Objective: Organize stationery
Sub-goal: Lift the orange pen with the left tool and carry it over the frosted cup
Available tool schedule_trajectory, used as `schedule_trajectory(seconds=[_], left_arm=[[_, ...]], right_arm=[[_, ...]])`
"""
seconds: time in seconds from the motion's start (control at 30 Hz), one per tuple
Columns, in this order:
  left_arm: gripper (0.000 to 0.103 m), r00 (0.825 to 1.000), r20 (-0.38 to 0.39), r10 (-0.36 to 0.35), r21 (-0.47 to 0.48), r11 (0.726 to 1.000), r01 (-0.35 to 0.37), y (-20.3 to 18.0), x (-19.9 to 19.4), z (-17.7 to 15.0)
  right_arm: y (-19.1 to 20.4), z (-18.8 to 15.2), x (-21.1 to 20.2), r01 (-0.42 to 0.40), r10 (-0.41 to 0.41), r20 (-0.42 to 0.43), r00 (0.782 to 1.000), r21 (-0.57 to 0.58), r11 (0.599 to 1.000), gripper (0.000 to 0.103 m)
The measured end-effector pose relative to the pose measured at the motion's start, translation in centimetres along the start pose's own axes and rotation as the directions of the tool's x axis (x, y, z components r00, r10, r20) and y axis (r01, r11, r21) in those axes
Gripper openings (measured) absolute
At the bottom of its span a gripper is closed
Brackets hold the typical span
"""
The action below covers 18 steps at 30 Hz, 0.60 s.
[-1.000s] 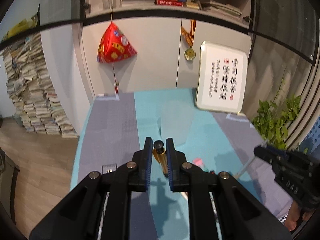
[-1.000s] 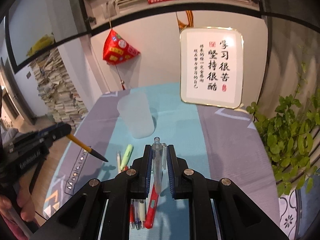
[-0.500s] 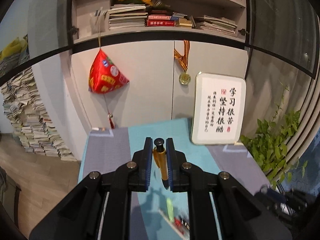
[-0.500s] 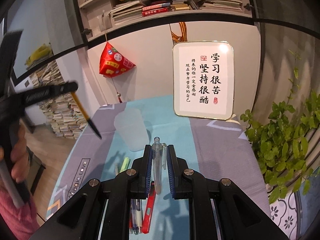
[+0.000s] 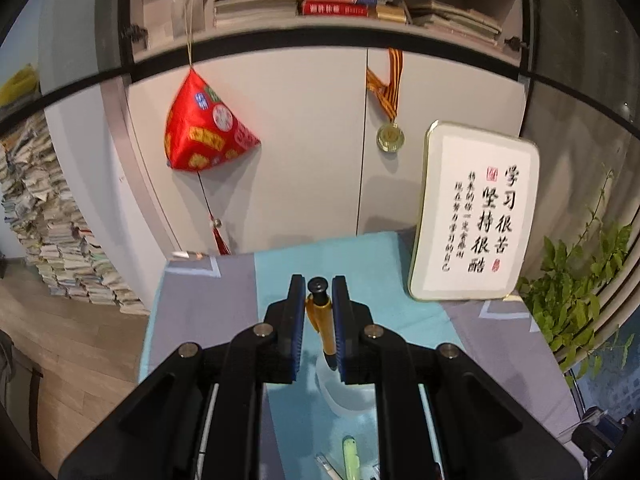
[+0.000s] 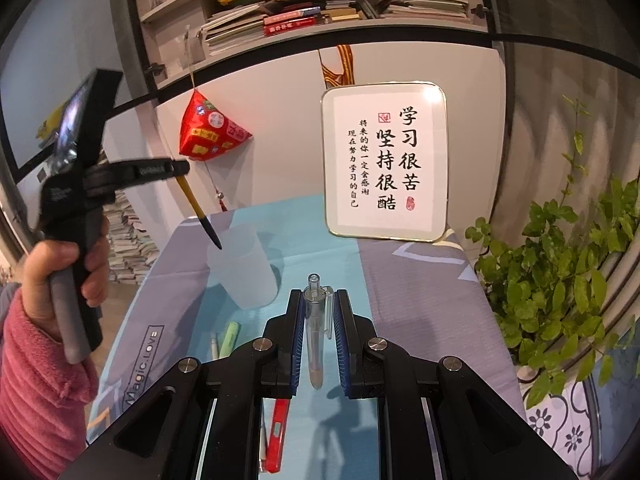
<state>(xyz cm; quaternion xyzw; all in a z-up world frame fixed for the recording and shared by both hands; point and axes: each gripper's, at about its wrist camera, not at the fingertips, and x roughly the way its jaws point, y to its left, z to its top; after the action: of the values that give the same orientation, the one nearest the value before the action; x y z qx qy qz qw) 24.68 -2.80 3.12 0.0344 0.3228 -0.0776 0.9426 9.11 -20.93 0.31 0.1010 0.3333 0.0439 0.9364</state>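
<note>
My left gripper (image 5: 319, 290) is shut on a yellow pen (image 5: 324, 322) with a black tip. In the right wrist view this pen (image 6: 199, 213) hangs tip down just above the rim of the translucent cup (image 6: 246, 270), held by the left gripper (image 6: 180, 168). The cup (image 5: 346, 394) shows below the jaws in the left wrist view. My right gripper (image 6: 319, 304) is shut on a clear pen (image 6: 314, 334), held above the table. A green highlighter (image 6: 229, 334), a white pen (image 6: 215, 348) and a red pen (image 6: 279, 432) lie on the cloth.
A framed calligraphy sign (image 6: 386, 166) leans at the table's back. A green plant (image 6: 560, 280) stands at the right edge. A red hanging ornament (image 6: 210, 130) and a medal (image 5: 390, 136) hang on the cabinet behind. Stacked papers (image 5: 48, 240) stand on the floor at left.
My left gripper has swung the yellow pen from low over the table up and over the cup, tip down. The right gripper has kept hold of the clear pen, nearly still.
</note>
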Motion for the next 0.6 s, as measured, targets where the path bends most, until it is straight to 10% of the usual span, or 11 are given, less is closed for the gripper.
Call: schedule_trajectory(seconds=[0.6], left_arm=[[0.012, 0.996, -0.089, 0.002, 0.003, 1.000, -0.002, -0.2, 2.8, -1.9]], right_arm=[[0.2, -0.3, 0.1, -0.014, 0.014, -0.013, 1.000, -0.004, 1.000, 0.015]])
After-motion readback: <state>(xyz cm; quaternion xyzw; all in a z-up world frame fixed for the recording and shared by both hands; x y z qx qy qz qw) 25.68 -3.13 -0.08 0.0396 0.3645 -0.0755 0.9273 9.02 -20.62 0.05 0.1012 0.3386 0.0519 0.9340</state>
